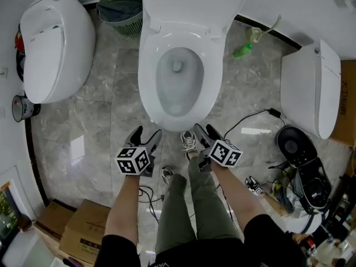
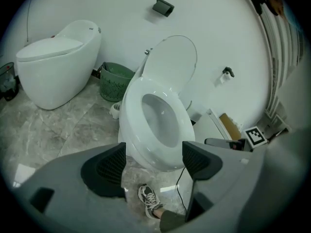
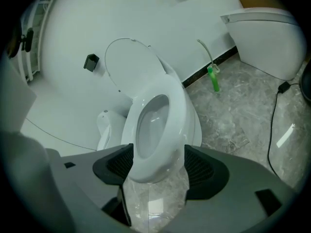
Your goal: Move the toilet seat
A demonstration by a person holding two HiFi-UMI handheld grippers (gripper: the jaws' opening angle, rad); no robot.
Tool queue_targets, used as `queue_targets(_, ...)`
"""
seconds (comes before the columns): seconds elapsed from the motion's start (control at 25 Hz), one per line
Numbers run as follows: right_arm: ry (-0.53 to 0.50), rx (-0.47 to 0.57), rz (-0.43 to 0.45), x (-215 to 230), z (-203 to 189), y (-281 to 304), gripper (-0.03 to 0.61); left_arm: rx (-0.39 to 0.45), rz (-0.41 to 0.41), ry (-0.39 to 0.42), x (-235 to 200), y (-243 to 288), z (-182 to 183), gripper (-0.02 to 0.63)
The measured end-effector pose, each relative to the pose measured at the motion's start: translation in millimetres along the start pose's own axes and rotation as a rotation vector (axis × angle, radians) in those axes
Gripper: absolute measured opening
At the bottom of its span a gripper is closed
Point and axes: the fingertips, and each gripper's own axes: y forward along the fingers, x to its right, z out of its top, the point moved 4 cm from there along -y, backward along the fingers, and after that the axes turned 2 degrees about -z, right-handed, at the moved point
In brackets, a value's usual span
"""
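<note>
**Both grippers open in front of the toilet, seat down on the bowl**

The middle toilet stands against the white wall. Its toilet seat lies flat on the bowl rim. The lid is raised behind it and leans back toward the wall.

The left gripper is just in front of the toilet, at the left of its front edge, and points toward the bowl. Its jaws stand wide apart with nothing clamped. In the left gripper view the front curve of the bowl shows in the gap between them, untouched by either pad.

The right gripper is just in front of the toilet, at the right of its front edge. Its jaws are also spread and hold nothing. In the right gripper view the nose of the seat and bowl lies between the two pads. The head view shows the tips close to the porcelain; whether they touch it I cannot tell.

The person's shoe rests on the marble floor right at the toilet's foot, between the two grippers.

A green basket stands beside the toilet's left rear. A second toilet stands farther left. A green bottle lies to the toilet's right near the wall, and a third toilet stands farther right.
</note>
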Motion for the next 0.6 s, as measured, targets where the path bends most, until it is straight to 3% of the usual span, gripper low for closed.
queue_targets(0.4,0.123,-0.015,0.055,17.9,-9.5,33.2,0.325,0.024,-0.011,-0.102,-14.3,46.7,0.4,0.37)
queue_targets(0.6,0.135,-0.016,0.074,22.0,-10.9,41.4,0.33,0.021,-0.011,-0.118,-16.7,57.4,-4.1,0.379)
